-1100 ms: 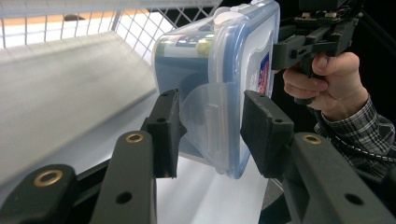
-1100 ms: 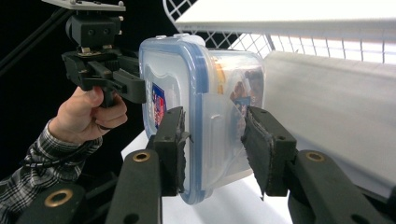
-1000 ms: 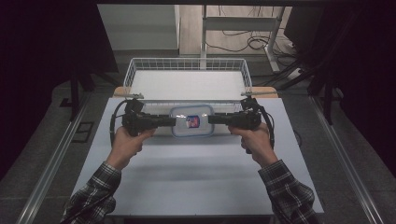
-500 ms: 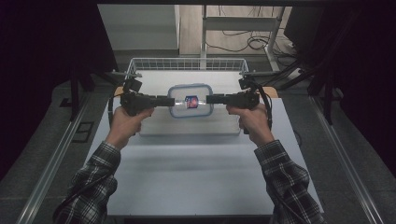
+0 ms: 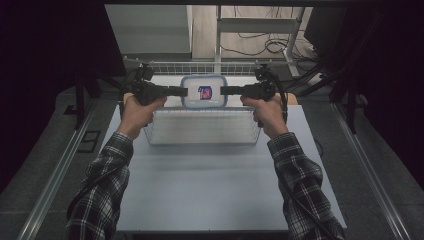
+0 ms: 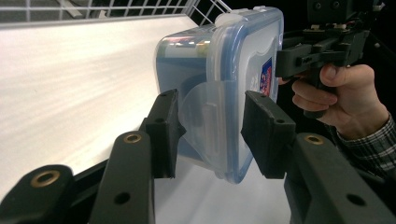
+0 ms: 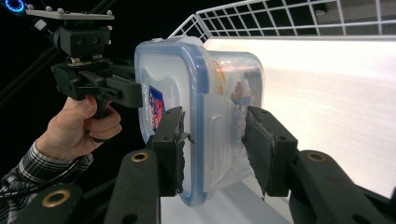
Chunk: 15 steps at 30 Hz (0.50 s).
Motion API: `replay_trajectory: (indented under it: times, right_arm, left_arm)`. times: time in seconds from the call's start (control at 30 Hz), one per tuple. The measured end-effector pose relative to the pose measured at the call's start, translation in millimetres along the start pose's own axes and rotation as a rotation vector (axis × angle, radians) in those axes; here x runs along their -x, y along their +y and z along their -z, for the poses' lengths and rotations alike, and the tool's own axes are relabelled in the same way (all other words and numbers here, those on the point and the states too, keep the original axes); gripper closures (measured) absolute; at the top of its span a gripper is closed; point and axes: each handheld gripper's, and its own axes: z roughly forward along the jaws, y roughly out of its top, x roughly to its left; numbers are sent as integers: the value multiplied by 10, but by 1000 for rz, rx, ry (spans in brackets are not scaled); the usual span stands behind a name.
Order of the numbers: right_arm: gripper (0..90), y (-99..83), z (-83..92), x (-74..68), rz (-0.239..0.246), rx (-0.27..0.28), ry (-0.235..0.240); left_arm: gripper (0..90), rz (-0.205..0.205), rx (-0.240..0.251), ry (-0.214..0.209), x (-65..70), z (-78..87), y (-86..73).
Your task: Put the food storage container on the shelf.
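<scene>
A clear plastic food container with a blue-rimmed snap lid (image 5: 204,92) is held between two black handheld grippers above a white wire basket (image 5: 202,131).

At the left, the left gripper (image 5: 183,91) is clamped on the container's left end, its jaws set over the side latch flap. The container is kept level in the air over the basket on the pale table (image 5: 210,190). At the right, the right gripper (image 5: 223,90) is clamped on the opposite latch flap.
</scene>
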Motion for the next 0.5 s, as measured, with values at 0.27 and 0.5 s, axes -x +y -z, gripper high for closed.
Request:
replay_trajectory:
  times: [0.27, 0.5]
  right_arm:
    - [574, 52, -89, 130, -32, -3, -4]
    - [571, 55, -144, 181, -44, 3, -8]
  left_arm:
    - [562, 20, 7, 19, -125, -63, 22]
    - [558, 33, 31, 21, -186, -77, 18]
